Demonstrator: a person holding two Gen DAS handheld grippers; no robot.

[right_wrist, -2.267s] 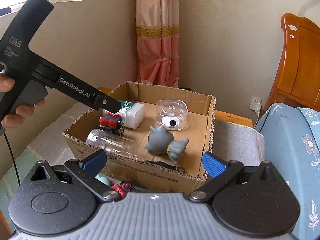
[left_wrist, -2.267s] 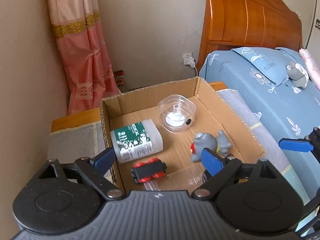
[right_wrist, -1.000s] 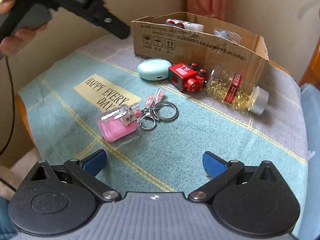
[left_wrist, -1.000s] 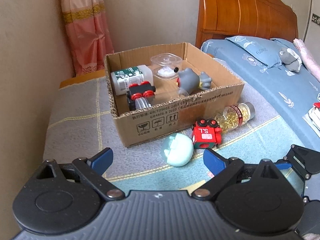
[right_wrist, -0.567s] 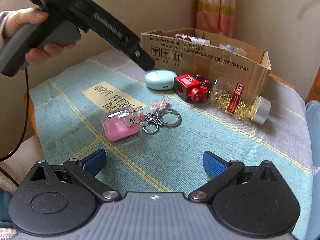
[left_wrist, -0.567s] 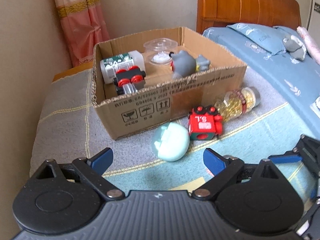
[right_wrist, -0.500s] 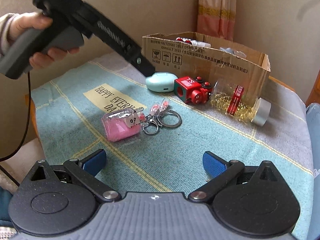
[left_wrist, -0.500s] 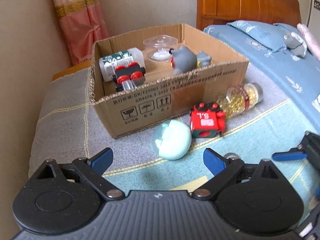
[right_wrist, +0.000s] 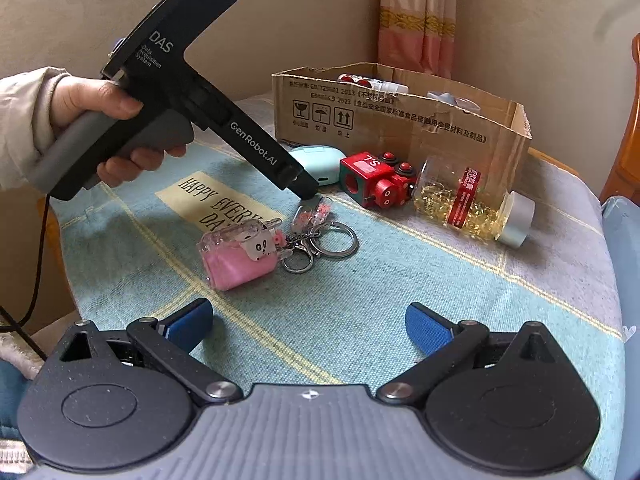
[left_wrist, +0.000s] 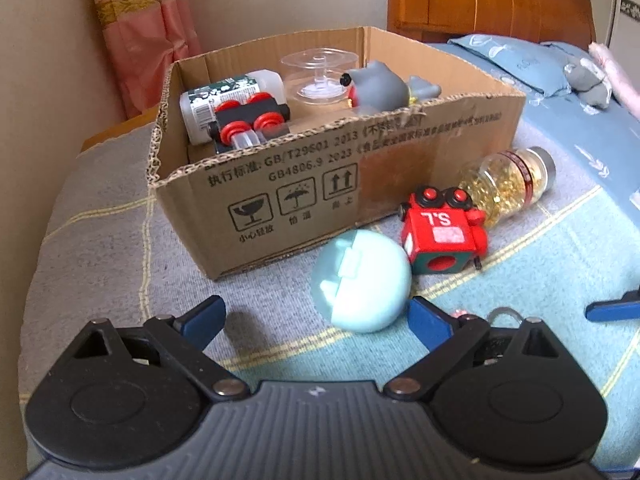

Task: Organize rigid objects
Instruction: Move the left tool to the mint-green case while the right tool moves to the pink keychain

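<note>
1. We are holding the left tool [left_wrist: 316,316] low over the table [left_wrist: 92,248], its blue fingers spread wide and gripping nothing.
2. Just ahead of it and slightly right of center, the mint-green round case [left_wrist: 362,280] is lying on the cloth, almost between the fingertips, beside the front wall of the cardboard box [left_wrist: 280,184].
3. Right of the case, nearly touching it, the red toy train [left_wrist: 442,236] is resting, and beyond it the jar of golden capsules [left_wrist: 506,184] is lying on its side, long axis running left to right.
4. The pink keychain charm [right_wrist: 240,256] is sitting nearer the right tool [right_wrist: 308,330], which is also spread open and empty.
5. We are judging the left tool nearer the case; a short forward push looks enough.
</note>
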